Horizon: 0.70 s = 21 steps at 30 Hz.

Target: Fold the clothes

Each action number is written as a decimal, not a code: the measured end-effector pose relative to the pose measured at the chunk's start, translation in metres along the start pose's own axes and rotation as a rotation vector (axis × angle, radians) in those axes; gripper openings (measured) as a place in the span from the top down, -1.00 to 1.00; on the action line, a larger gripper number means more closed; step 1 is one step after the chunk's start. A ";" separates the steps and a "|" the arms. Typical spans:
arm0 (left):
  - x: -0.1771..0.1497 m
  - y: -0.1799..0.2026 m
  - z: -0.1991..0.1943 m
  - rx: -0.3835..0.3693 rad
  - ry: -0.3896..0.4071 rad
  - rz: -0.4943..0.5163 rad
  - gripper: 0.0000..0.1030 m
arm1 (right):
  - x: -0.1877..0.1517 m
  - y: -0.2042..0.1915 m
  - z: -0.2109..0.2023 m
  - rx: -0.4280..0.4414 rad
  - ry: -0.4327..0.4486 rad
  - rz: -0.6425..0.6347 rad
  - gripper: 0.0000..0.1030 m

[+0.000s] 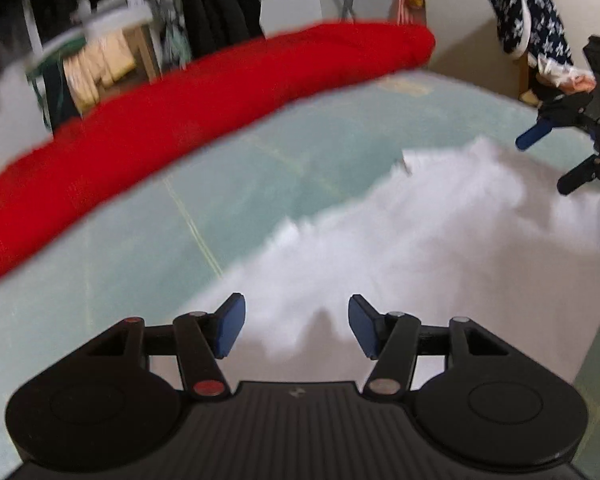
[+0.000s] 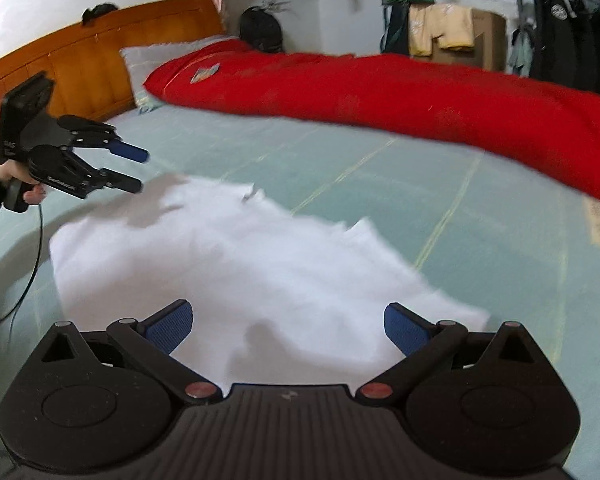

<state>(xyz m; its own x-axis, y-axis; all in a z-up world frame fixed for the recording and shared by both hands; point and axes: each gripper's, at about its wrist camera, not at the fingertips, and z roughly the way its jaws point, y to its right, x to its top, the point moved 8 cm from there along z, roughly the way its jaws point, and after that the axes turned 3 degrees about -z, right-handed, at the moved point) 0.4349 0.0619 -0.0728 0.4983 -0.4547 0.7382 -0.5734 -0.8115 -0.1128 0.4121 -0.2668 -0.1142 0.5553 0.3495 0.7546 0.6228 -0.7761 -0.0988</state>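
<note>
Two tongs, both wide open, nothing held. White garment [image 2: 236, 264] lies flat on bed [image 2: 380, 184], directly under L tongs [image 1: 296, 326] & R tongs [image 2: 288, 328]; long axis runs L–R between them.

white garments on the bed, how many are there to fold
1. The white garment lies spread on the green sheet, in front of the red duvet, between both open grippers. More could be hidden beneath it.

A home bedroom: wooden headboard [image 2: 80, 60], pillow [image 2: 152, 60], red duvet [image 2: 380, 92], and hanging coats [image 2: 568, 28].
</note>
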 end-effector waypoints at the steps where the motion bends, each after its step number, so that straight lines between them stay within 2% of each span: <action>1: -0.007 0.001 -0.003 0.002 0.000 -0.013 -0.11 | -0.008 0.000 0.003 -0.007 -0.017 0.009 -1.00; 6: -0.040 0.003 -0.020 0.011 0.001 -0.079 -0.09 | -0.052 0.009 -0.006 -0.122 -0.095 0.025 -1.00; 9: -0.060 0.005 -0.030 0.016 0.002 -0.118 -0.12 | -0.056 -0.006 -0.029 -0.157 -0.048 0.017 -1.00; 13: -0.090 0.011 -0.037 0.020 -0.047 -0.151 -0.14 | -0.053 -0.043 -0.046 -0.115 0.038 0.018 -1.00; 17: -0.119 0.010 -0.051 0.015 -0.066 -0.238 -0.15 | -0.079 -0.050 -0.047 -0.079 0.012 0.092 -1.00; 19: -0.117 0.012 -0.059 0.032 -0.073 -0.213 -0.15 | -0.096 -0.049 -0.049 -0.065 -0.008 0.143 -1.00; 21: -0.109 0.015 -0.065 0.048 -0.067 -0.180 -0.16 | -0.098 -0.046 -0.060 -0.071 0.005 0.185 -1.00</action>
<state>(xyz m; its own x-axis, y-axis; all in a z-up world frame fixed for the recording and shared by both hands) 0.3299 0.1234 -0.1123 0.6327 -0.3229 0.7039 -0.4406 -0.8976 -0.0157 0.2962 -0.2965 -0.1446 0.6541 0.1953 0.7307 0.4701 -0.8618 -0.1905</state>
